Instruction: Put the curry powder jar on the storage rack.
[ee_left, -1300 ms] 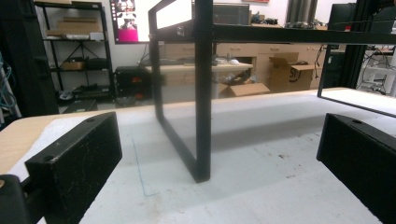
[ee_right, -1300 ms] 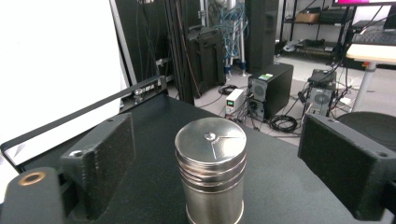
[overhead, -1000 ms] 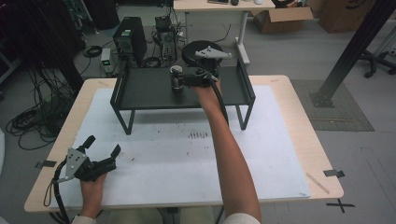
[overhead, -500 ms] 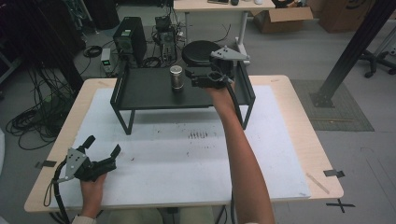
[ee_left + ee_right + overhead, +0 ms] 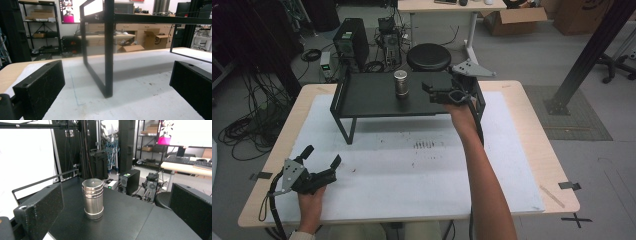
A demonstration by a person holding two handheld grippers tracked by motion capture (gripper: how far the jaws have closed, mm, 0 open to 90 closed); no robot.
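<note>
A ribbed metal cylinder (image 5: 400, 82) stands upright on a black raised tray (image 5: 362, 100) at the far side of the table. My right gripper (image 5: 429, 92) hovers over the tray's right part, a short way right of the cylinder, open and holding nothing. In the right gripper view the cylinder (image 5: 93, 198) stands ahead, left of centre, beyond the open jaws of the right gripper (image 5: 115, 206). My left gripper (image 5: 321, 155) rests open near the table's front left corner. In the left gripper view the left gripper (image 5: 115, 85) points at the tray's black leg (image 5: 109, 62), with nothing between its jaws.
A white mat (image 5: 412, 170) covers the table under and in front of the tray. The tray has raised rails (image 5: 42, 182) at its edges. Behind the table are a black round stool (image 5: 428, 56), a computer tower (image 5: 350, 37) and floor cables (image 5: 247, 125).
My right gripper has let go of the cylinder and drawn back to the right; the cylinder stays upright on the tray. The left gripper has not moved.
</note>
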